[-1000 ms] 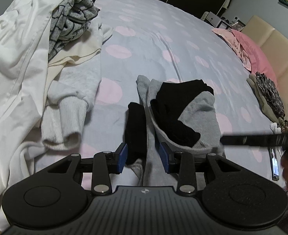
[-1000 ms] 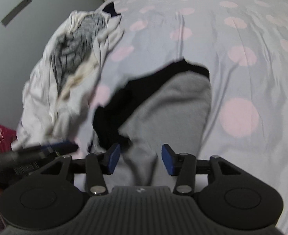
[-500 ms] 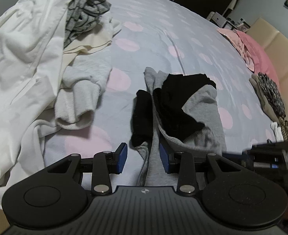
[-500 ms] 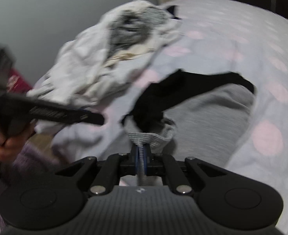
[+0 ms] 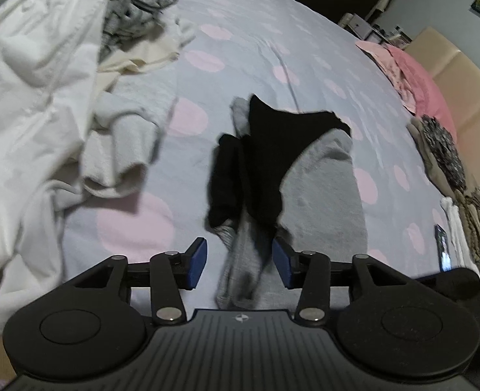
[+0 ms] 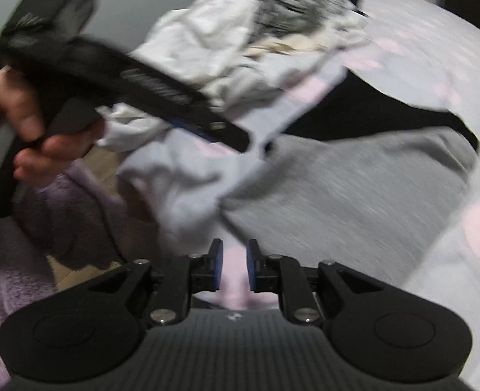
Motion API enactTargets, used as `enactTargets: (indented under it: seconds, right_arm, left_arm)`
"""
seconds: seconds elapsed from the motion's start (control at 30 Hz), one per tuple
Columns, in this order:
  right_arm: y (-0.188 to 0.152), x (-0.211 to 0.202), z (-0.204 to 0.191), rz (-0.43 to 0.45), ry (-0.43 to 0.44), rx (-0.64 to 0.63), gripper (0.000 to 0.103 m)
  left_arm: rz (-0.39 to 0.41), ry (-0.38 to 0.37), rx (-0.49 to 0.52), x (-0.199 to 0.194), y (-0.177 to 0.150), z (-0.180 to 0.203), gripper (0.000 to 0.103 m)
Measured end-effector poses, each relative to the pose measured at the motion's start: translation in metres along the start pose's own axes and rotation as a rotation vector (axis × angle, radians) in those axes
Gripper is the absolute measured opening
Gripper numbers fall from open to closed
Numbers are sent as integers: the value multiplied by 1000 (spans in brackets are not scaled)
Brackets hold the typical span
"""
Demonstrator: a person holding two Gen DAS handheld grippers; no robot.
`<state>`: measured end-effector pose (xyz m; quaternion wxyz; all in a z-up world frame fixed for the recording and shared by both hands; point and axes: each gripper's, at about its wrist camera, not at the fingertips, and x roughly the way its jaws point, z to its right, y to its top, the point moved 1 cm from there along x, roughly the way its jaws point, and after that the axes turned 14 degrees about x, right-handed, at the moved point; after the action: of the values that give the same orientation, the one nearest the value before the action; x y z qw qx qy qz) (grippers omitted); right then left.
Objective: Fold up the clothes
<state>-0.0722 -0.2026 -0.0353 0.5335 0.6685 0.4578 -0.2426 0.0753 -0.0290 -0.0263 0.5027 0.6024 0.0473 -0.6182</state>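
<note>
Left wrist view takes in the bed [image 5: 272, 42], its pale cover dotted with pink, as the biggest thing here; every place below is given from the grey and black garment [image 5: 324, 176] lying mid-bed. Left of that garment sprawls the heap of white and striped clothes [image 5: 44, 75], unfolded; well to its right, along the bed's edge, sit small stacks of folded pieces [image 5: 442, 150]. The garment itself lies partly doubled, black panel over grey, with a narrow grey strip trailing toward the camera. At that near strip sits the left gripper [image 5: 240, 257], jaws having just been opening, blue pads apart with the strip between them and not pressed. At the garment's near right edge sits the right gripper [image 6: 234, 265], jaws slightly apart after just opening, only bedcover showing in the gap. With neither grip on cloth, I judge the fold could slump or spring back; closing low might snag the bedcover and drag the garment askew.
</note>
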Motion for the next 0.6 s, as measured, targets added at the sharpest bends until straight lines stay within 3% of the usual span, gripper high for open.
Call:
enactTargets:
  seconds: [0.07,0.13,0.27,0.4,0.47,0.6]
  right_arm:
    - [0,-3,12,4,-26,46,21]
    - [-2,-11,26,14,-47,92,30]
    - [-9,-27,57,50,-91,214,36]
    - [-15,-31,98,54,-117,462,39]
    - [-21,-26,117,27,-108,577,39]
    - [-34,-8,136,-50,-4,726,40]
  left_arm:
    - [-27,-10,29,9,-1,7,47]
    - [-60,2,53,19,-4,12,47]
    - [-113,19,91,36,-8,15,49]
    - [-162,33,76,48,-12,10,49]
    - [-169,28,66,51,-13,8,49]
    - [-175,18,58,55,-15,5,44]
